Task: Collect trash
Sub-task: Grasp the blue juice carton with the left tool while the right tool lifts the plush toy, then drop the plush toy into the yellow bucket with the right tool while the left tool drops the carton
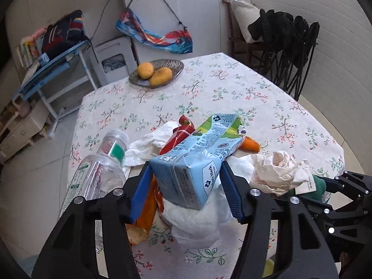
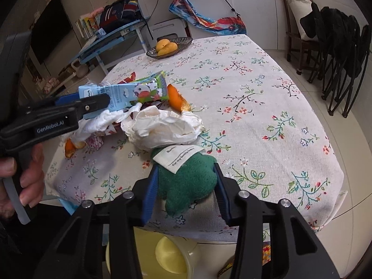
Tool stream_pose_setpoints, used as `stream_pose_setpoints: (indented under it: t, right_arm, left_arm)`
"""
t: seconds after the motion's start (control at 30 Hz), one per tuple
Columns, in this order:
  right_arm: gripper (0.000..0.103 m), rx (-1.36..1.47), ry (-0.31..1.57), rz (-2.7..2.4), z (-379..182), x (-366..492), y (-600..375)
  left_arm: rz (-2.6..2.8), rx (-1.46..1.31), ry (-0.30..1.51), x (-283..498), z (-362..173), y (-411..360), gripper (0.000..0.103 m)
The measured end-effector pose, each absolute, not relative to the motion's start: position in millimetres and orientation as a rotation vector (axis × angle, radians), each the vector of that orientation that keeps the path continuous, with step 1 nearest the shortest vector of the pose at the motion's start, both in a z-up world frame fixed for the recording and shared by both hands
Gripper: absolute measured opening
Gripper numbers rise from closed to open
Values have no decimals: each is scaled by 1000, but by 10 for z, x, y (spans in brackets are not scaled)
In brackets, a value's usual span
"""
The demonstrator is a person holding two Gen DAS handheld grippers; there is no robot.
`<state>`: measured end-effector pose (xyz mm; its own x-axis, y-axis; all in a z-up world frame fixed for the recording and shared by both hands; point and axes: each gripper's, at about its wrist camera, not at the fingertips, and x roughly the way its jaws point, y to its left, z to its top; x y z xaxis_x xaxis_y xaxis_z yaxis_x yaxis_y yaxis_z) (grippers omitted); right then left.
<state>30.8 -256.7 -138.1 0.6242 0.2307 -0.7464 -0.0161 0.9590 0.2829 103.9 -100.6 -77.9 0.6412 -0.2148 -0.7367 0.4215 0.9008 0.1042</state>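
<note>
My left gripper (image 1: 186,176) is shut on a light blue drink carton (image 1: 200,153) and holds it above the trash pile; the carton also shows in the right wrist view (image 2: 130,91). Under it lie white tissues (image 1: 197,223), a red wrapper (image 1: 179,134), orange peel (image 1: 250,144) and a clear plastic bottle (image 1: 97,174). My right gripper (image 2: 186,186) is shut on a green plush cloth (image 2: 188,181) with a white label, at the table's near edge. A crumpled tissue (image 2: 162,130) lies just beyond it.
A dish with two mangoes (image 1: 155,72) stands at the table's far side. A yellow bin (image 2: 167,253) sits on the floor below the near edge. Black folding chairs (image 1: 290,53) stand to the right, a blue shelf (image 1: 51,67) to the left.
</note>
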Motion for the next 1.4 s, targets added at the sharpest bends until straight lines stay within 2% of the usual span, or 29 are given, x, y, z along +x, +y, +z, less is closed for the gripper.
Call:
stream_pose_setpoints:
  t: [0.53,0.83,1.4]
  right_arm:
    - [44,414,799,227,-1246,258,-2610]
    - [44,420,776,235,-1208,232,-2607]
    - [44,401,761,382,-1068,-109,-2344]
  left_arm:
    - [-362,-69,717,1024,-362,-372,54]
    - [-342,-116,647,916,-182,-189,54]
    - [-318,-145,548,30,168,310,54]
